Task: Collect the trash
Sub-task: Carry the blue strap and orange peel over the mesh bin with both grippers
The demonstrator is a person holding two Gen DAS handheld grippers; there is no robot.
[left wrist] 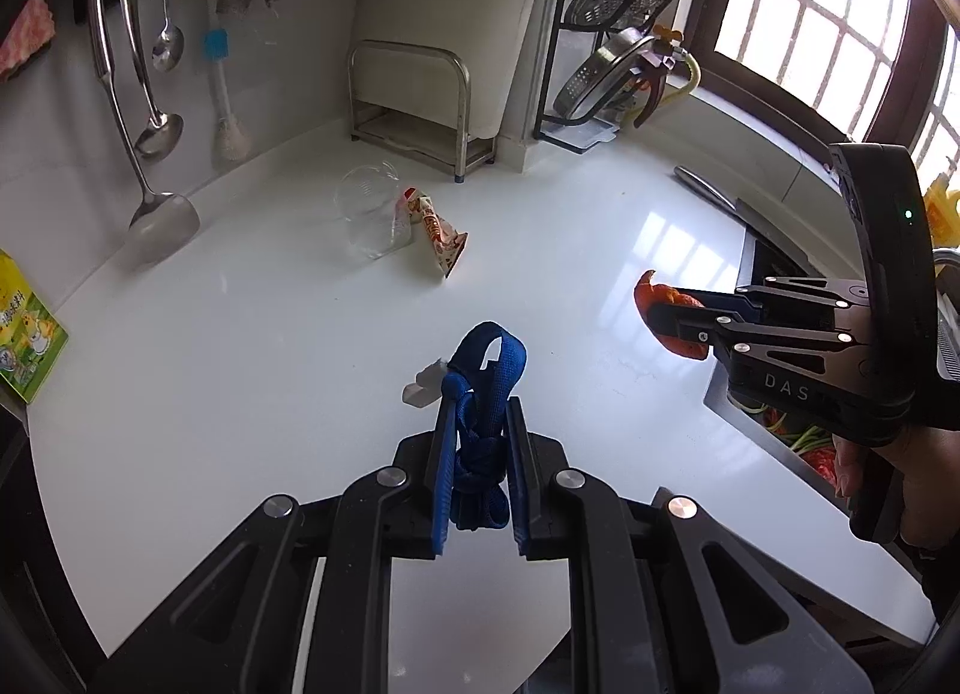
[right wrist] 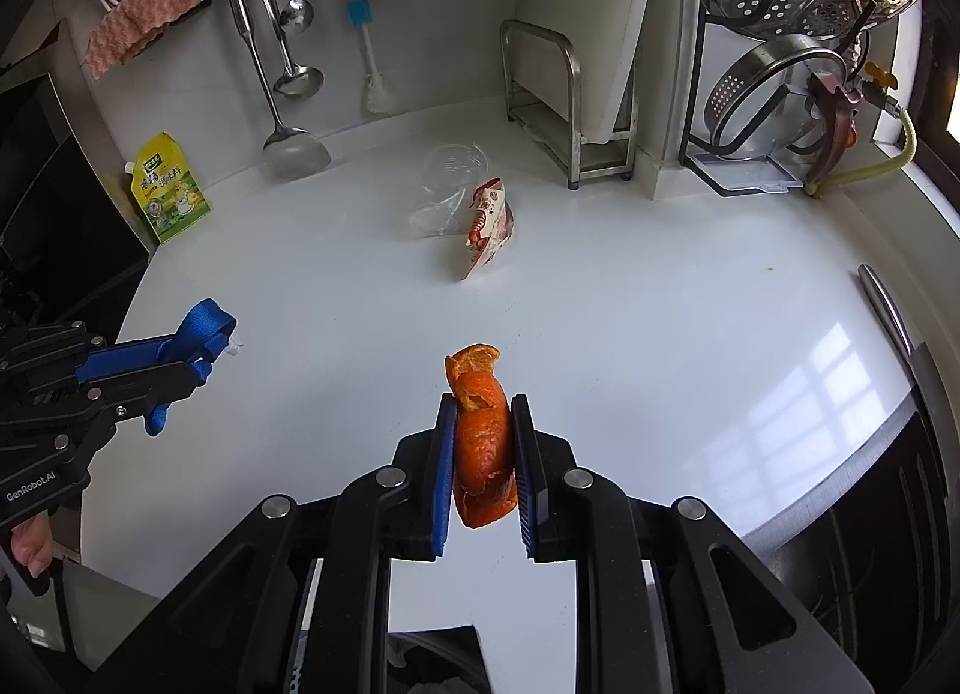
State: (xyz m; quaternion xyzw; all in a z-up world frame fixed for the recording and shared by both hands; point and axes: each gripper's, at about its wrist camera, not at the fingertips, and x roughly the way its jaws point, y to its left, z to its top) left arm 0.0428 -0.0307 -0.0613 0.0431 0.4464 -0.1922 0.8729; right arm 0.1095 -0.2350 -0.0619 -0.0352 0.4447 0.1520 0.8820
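The left claw [left wrist: 478, 412] was clamped on a knotted blue strap [left wrist: 486, 388], whose loop stuck out past the fingertips. A small white scrap [left wrist: 423, 388] lay on the counter [left wrist: 240, 334] just beyond its left finger. The right claw [right wrist: 483, 412] pinched a curl of orange peel [right wrist: 483, 442] that reached beyond the tips. Farther ahead of both claws, well apart, a clear cup [right wrist: 447, 196] lay on its side, touching a wrapper [right wrist: 486, 226].
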